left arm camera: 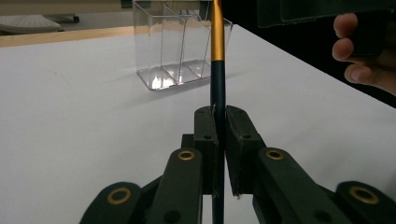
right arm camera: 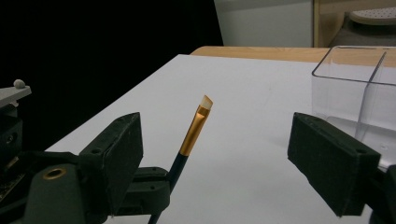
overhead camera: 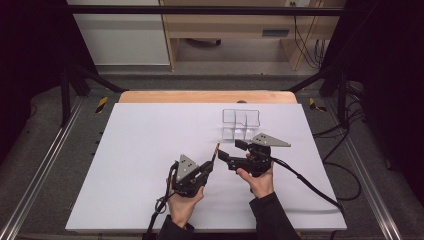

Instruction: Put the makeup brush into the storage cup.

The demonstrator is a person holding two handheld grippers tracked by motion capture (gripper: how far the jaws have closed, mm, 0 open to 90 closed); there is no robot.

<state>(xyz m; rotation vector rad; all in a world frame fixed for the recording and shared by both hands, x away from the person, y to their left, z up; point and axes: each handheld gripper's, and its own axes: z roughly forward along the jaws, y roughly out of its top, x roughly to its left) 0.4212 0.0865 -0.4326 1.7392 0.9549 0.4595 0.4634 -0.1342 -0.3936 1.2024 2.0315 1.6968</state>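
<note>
the left gripper (left arm camera: 219, 140) has its fingers clamped on a makeup brush (left arm camera: 217, 70), tip up for handing over; the right gripper (right arm camera: 215, 154) fingers stand wide either side of it, not touching, near the clear organiser (overhead camera: 241, 123) on the bench (overhead camera: 140, 150).

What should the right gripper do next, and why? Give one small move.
Probably bring the open right gripper around the brush at its gold ferrule: the left gripper is shut on the dark handle, and the clear organizer waits just beyond.
</note>
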